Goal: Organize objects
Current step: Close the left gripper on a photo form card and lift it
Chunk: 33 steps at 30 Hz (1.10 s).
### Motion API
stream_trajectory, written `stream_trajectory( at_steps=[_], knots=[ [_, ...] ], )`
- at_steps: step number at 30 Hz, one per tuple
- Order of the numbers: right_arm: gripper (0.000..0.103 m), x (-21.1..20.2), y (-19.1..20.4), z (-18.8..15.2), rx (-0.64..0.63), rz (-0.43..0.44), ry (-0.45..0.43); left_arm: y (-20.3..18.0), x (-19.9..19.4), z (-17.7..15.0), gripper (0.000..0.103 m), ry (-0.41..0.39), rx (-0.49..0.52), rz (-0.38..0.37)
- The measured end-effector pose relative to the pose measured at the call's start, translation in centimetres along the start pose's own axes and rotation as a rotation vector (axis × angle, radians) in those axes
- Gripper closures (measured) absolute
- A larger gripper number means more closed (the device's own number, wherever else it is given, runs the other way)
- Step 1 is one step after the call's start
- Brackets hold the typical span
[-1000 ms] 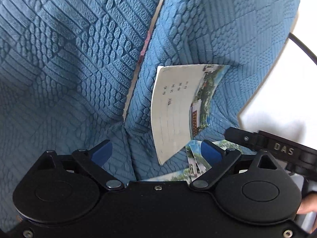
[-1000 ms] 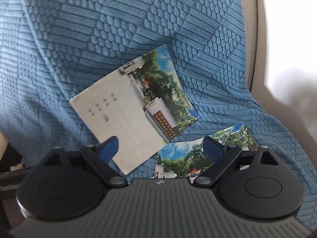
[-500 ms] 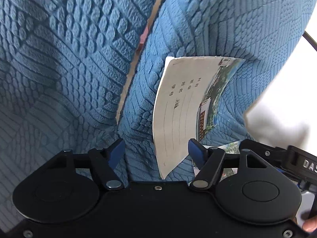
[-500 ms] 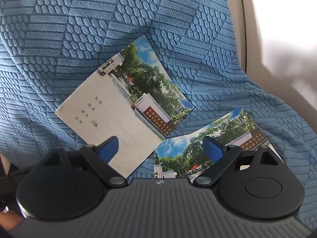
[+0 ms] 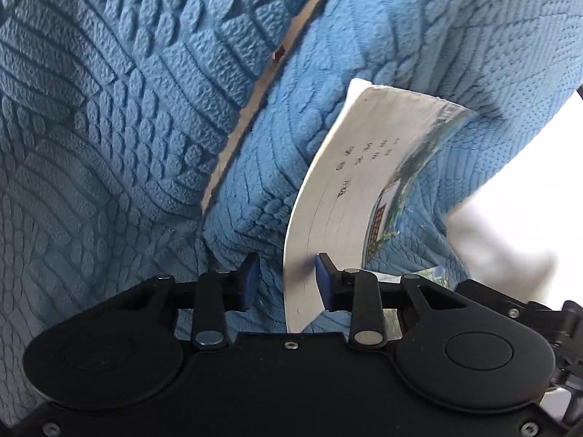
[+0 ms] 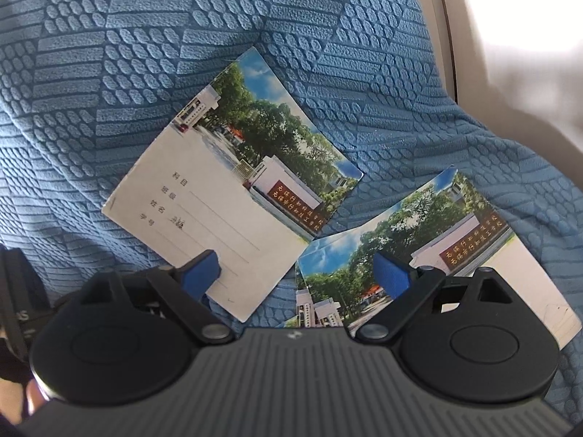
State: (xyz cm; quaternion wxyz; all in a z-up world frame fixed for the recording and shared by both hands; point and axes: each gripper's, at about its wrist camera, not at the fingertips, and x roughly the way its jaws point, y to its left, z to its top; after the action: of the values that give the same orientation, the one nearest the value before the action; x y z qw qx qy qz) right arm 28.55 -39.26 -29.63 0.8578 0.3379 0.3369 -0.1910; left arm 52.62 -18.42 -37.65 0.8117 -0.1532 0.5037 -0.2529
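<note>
Surface: a blue quilted sofa cover (image 6: 291, 36) carries everything; a gap between two cushions shows in the left wrist view.

Notebook by the left gripper: the notebook (image 5: 349, 196), white cover with ruled lines and a printed school photo along one edge, lies on the cover with its near corner between the left jaws. In the right wrist view the same notebook (image 6: 233, 189) lies flat, up and left of the others.

Other notebooks: a second notebook (image 6: 430, 240) with the same photo lies just beside the first, lower right, overlapping at least one more beneath it.

Left gripper (image 5: 288, 280): a second ago its jaws stood wide and short of the notebook; it has since come down and forward over the near corner. The jaws are closing, the right pad touching the cover, the left pad apart from the edge with blue fabric between. No grip yet.

Right gripper (image 6: 297, 269): jaws wide apart, nothing between them, hovering above the gap between the two notebooks; it has hardly moved.

Meaning for the task: the pick-up of the first notebook looks about to complete; stacking it with the others likely follows.

Risk: the thin cover may buckle, or the left pad may pinch fabric.
</note>
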Motion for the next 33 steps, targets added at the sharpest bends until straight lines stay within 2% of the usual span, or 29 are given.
stream_trajectory(
  at_steps=[2,4,7,12,19,31,32,33],
  knots=[
    [0.01,0.0,-0.2,0.0,0.015,0.01,0.002,0.3,0.2,0.1,0.073,-0.001,-0.03,-0.026],
    [0.01,0.1,-0.6,0.0,0.053,0.038,0.011,0.4,0.2,0.2,0.085,0.002,-0.053,-0.051],
    [0.01,0.2,-1.4,-0.1,0.127,0.067,0.023,-0.3,-0.4,0.3,0.091,-0.001,-0.047,-0.046],
    [0.01,0.4,-3.6,-0.9,0.362,0.191,0.042,-0.9,-1.4,0.4,0.102,0.014,-0.083,-0.078],
    [0.009,0.8,-5.8,-3.1,0.626,0.308,0.081,-1.6,-2.9,-0.2,0.103,0.051,-0.146,-0.13],
    [0.008,2.2,-6.0,-5.7,0.828,0.411,0.078,-2.8,-6.9,-1.0,0.103,0.035,-0.212,-0.242],
    [0.01,2.4,-6.0,-5.8,0.854,0.434,0.077,-2.8,-7.1,-1.1,0.103,0.034,-0.217,-0.247],
    [0.017,2.4,-6.1,-5.9,0.875,0.455,0.082,-2.8,-7.4,-1.2,0.103,0.032,-0.222,-0.255]
  ],
)
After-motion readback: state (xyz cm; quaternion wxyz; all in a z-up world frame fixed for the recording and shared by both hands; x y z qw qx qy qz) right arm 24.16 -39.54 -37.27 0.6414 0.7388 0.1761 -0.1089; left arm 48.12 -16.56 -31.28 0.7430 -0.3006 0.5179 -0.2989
